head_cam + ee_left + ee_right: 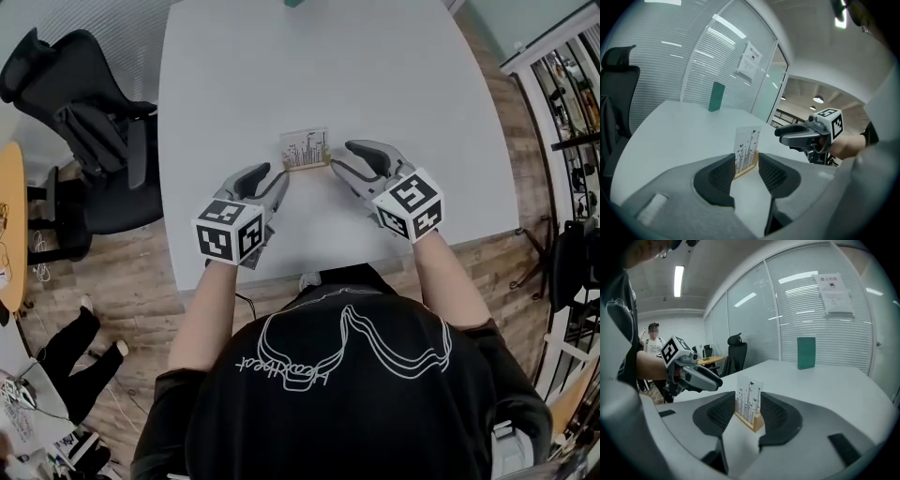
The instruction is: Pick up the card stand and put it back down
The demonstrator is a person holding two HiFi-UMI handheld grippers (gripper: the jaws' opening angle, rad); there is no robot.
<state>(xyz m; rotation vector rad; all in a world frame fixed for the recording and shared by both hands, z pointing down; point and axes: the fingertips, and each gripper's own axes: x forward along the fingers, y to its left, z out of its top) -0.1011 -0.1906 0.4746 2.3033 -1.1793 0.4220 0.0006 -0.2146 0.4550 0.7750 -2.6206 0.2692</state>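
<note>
A small wooden card stand [306,150] with a white printed card upright in it sits on the white table [394,84], a little nearer than the middle. My left gripper [277,176] is at its left end and my right gripper [345,161] at its right end, both low on the table. In the left gripper view the jaws [746,168] stand apart, and the stand [746,152] shows in the gap just past the tips. In the right gripper view the stand's end [749,404] lies between the parted jaws [743,413], and no pad presses on it.
A green box [294,3] stands at the table's far edge. A black office chair [84,122] is beside the table on the left, with a wooden desk [9,225] further left. A person's legs [66,356] are on the floor at lower left.
</note>
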